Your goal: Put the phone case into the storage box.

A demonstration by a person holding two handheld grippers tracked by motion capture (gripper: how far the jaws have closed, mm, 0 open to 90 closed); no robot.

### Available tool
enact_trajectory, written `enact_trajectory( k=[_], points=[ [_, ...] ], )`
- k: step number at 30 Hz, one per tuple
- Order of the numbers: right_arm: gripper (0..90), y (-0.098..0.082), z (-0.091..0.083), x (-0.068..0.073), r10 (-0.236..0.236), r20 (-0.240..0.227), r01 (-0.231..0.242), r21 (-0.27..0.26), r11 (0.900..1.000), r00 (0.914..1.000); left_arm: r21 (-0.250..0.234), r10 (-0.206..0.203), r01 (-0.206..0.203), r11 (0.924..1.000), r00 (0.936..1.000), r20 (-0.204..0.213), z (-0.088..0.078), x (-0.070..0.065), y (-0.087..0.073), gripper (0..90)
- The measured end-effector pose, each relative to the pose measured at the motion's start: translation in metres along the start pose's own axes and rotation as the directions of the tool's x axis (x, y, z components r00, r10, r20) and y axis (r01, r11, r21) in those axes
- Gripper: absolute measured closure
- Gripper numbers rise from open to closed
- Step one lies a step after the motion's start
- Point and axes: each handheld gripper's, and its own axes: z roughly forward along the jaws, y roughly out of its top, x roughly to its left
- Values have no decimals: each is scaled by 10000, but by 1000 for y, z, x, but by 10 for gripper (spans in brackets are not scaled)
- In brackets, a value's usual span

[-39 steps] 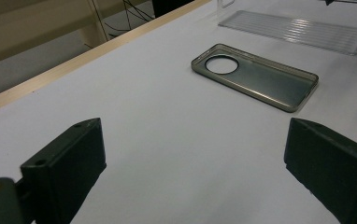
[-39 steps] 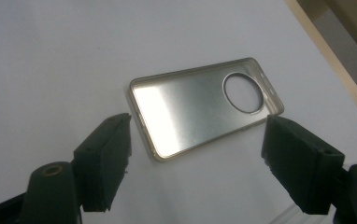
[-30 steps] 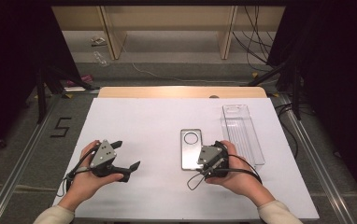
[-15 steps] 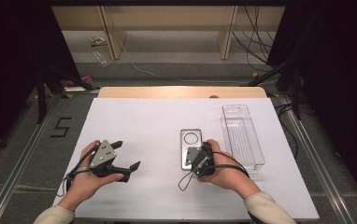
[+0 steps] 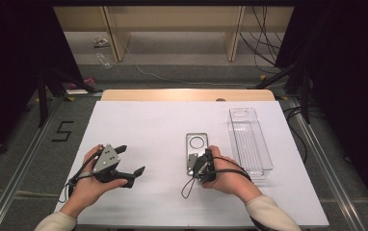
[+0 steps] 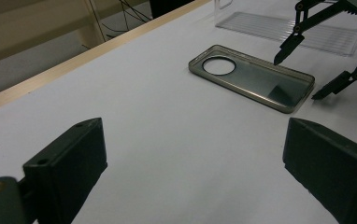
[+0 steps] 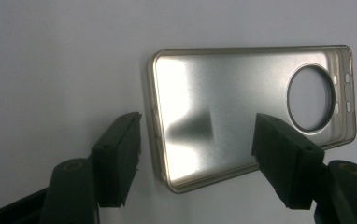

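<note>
A translucent grey phone case with a round camera hole lies flat, open side up, on the white table. My right gripper hovers over the case's near end. Its jaws have just been closing and still stand apart: one is outside a long edge, the other over the case's inside, and neither pad presses on it. My left gripper stands open at the left, aimed at the case, with only bare table between its jaws.
A clear plastic tray lies lengthwise just right of the case, close to my right hand. The table's wooden far edge runs across the back, with shelving and cables on the floor beyond.
My right hand has moved left and slightly down, bringing its gripper over the near end of the case. The left hand and the case have stayed put.
</note>
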Motion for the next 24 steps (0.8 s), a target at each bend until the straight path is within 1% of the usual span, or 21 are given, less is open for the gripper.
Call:
enact_trajectory(
  k=[2,3,4,7,8,12,13,14,15,20,21,24],
  points=[
    [347,1,1,0,-107,-35,107,8,9999,9999,-6,-1,1,10000,10000,-1,0,0,0,57],
    [351,1,1,0,-11,-39,11,47,10000,10000,-6,-1,1,10000,10000,-3,0,0,0,57],
    [356,1,2,0,-86,3,86,-66,9999,10000,-8,-4,4,10000,10000,-7,0,0,0,57],
    [362,3,1,0,-34,-35,34,117,9999,10000,-5,-3,3,10000,10000,18,0,0,0,57],
    [365,3,1,0,-110,-21,110,134,9998,9999,-10,-3,3,10000,10000,15,0,0,0,57],
    [376,5,4,1,-204,-25,204,25,9998,9998,-27,2,-2,10000,10000,11,0,0,0,57],
    [379,5,4,1,-230,-73,232,172,9996,9997,-24,0,0,10000,10000,14,0,0,0,57],
    [382,5,4,1,-227,-68,228,190,9996,9997,-21,0,0,10000,10000,26,0,0,0,57],
    [388,6,4,1,-179,-74,180,191,9997,9998,-23,4,-4,10000,10000,22,0,0,0,57],
    [423,7,5,1,-294,-137,297,216,9993,9995,-38,-3,3,10000,10000,33,0,-1,1,57],
    [445,8,5,0,-342,-149,345,205,9992,9993,-40,-1,1,10000,10000,33,0,-1,1,58],
    [455,9,5,1,-386,-177,392,326,9987,9991,-41,7,-6,10000,10000,39,0,-1,1,59]
  ],
)
